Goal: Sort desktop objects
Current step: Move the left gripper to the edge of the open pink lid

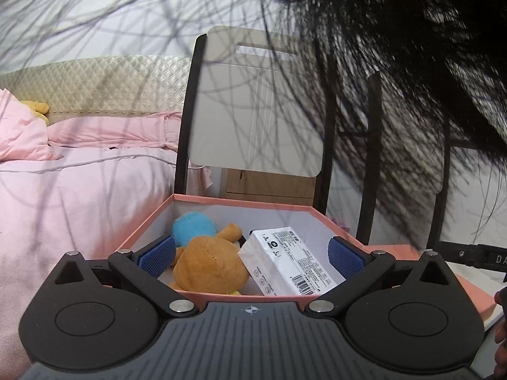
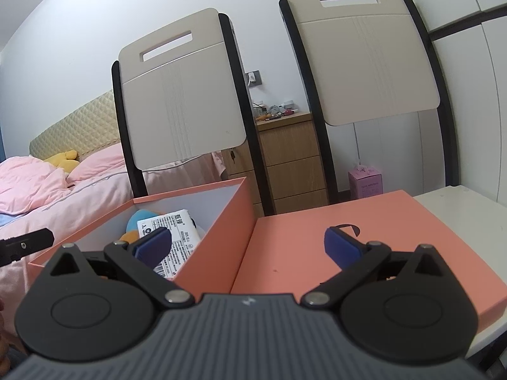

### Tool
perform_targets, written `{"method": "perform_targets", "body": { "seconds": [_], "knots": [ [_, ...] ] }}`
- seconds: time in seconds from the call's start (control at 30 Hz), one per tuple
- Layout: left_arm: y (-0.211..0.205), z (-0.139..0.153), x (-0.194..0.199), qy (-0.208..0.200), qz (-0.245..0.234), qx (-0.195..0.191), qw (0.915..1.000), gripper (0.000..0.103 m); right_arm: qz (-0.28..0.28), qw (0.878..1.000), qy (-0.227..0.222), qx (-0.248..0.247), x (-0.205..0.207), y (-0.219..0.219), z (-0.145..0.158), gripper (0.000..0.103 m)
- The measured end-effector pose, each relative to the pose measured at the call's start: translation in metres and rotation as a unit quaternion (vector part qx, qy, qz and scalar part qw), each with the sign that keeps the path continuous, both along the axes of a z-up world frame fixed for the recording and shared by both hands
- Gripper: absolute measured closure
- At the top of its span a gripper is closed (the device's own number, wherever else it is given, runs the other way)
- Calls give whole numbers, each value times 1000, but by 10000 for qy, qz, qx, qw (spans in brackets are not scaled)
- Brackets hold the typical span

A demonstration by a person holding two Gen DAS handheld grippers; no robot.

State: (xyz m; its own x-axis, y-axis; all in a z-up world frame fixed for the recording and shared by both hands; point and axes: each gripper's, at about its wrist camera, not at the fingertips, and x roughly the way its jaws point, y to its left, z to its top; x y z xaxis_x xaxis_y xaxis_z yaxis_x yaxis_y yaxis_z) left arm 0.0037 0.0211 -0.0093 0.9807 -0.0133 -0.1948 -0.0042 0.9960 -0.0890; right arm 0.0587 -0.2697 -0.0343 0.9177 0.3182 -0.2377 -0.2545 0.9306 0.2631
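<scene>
Bedroom, two chairs (image 2: 180, 95), one pink box (image 1: 240, 204) holding one plush (image 1: 209, 262), one packet (image 1: 285, 259), both grippers' jaws released.

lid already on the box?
No. The lid lies flat on the table beside the open box, which shows the plush and the white pack inside.

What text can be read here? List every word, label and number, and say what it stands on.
"DA": white letters on the black bar at the right edge, cut off by the frame.
White packet in the pink box: dense print, icons and a barcode, too small to read.
Small pink carton on the floor: blurred.
</scene>
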Motion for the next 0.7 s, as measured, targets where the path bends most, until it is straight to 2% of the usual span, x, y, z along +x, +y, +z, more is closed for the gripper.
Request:
{"method": "perform_targets", "body": {
  "seconds": [0.33, 0.43, 0.57, 0.7],
  "knots": [
    [-2, -4, 9, 79, 12, 32, 10000, 0, 69, 10000, 52, 10, 2, 4, -1, 0],
    [0, -5, 10, 51, -43, -42, 10000, 0, 62, 9999, 81, 25, 3, 4, -1, 0],
    [-4, -4, 10, -23, -24, 59, 10000, 0, 17, 10000, 59, -51, 3, 2, -1, 0],
    [-7, -11, 18, 149, -193, 2, 9997, 0, -91, 9999, -35, -97, 0, -3, 3, 0]
  ]
}}
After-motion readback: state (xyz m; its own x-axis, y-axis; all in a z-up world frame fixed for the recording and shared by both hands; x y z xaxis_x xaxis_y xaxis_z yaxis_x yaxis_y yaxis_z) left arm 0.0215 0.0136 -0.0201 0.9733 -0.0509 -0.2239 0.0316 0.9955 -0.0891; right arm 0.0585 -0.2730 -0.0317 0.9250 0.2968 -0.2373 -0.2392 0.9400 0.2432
